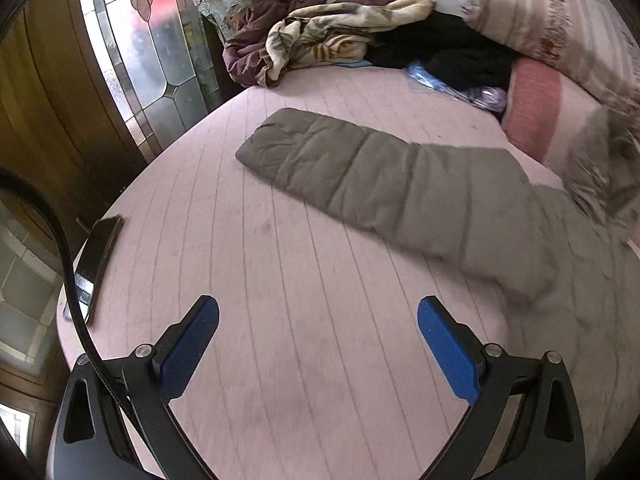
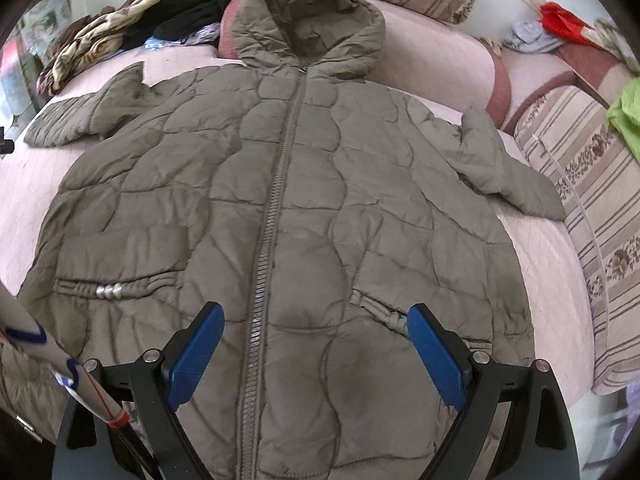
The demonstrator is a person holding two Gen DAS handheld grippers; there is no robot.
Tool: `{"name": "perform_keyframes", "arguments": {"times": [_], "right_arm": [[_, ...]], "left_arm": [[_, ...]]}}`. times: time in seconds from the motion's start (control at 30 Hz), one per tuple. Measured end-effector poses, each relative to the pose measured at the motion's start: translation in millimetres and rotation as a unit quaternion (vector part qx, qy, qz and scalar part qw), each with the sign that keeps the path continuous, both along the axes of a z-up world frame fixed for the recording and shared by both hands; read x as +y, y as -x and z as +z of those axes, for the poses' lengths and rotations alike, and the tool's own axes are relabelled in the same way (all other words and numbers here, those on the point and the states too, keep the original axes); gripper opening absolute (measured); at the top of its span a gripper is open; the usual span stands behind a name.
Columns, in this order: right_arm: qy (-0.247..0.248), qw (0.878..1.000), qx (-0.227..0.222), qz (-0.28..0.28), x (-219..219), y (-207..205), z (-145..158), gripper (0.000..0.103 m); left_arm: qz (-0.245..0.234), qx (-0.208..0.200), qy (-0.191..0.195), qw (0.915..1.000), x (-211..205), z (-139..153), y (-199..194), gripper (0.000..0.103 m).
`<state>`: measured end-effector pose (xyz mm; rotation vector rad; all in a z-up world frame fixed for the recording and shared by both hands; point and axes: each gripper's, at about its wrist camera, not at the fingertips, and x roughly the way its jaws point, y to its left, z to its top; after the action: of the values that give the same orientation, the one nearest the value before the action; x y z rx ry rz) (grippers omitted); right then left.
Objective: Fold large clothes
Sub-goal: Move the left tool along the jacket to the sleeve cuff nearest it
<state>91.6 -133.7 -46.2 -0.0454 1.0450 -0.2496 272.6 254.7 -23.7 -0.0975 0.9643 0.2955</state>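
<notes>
Lying zipped and flat, front up, on the bed (image 2: 540,248), the coat (image 2: 280,200) looks spread but unfolded, and with both grippers' jaws released and empty, the left gripper (image 1: 318,344) should next grasp the outstretched sleeve (image 1: 360,172) and fold it inward.

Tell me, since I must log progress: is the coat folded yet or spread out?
Spread out. The coat lies flat, zipped, on the bed, both sleeves out sideways, hood up top.

Soft daylight, fisheye-bent edges, right side motion-blurred
</notes>
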Motion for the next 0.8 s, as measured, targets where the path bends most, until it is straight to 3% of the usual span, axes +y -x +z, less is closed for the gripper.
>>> {"name": "perform_keyframes", "arguments": {"times": [0.27,0.53,0.63,0.7,0.8], "right_arm": [[-0.001,1.000,-0.009,-0.011,-14,-11,-6,0.090],[-0.008,0.999,-0.024,-0.022,-19,-20,-8,0.089],[-0.012,0.999,-0.021,-0.032,-24,-23,-13,0.089],[-0.013,0.999,-0.017,-0.037,-27,-24,-16,0.089],[-0.009,0.999,-0.015,-0.043,-32,-25,-21,0.089]], "left_arm": [[0.026,0.002,-0.015,0.9995,16,-26,-49,0.099],[0.053,0.021,0.074,0.9956,48,-54,-93,0.099],[0.067,0.021,0.129,0.9891,66,-66,-115,0.099],[0.078,0.023,0.163,0.9834,76,-74,-128,0.092],[0.094,0.007,0.170,0.9809,82,-74,-145,0.092]]}}
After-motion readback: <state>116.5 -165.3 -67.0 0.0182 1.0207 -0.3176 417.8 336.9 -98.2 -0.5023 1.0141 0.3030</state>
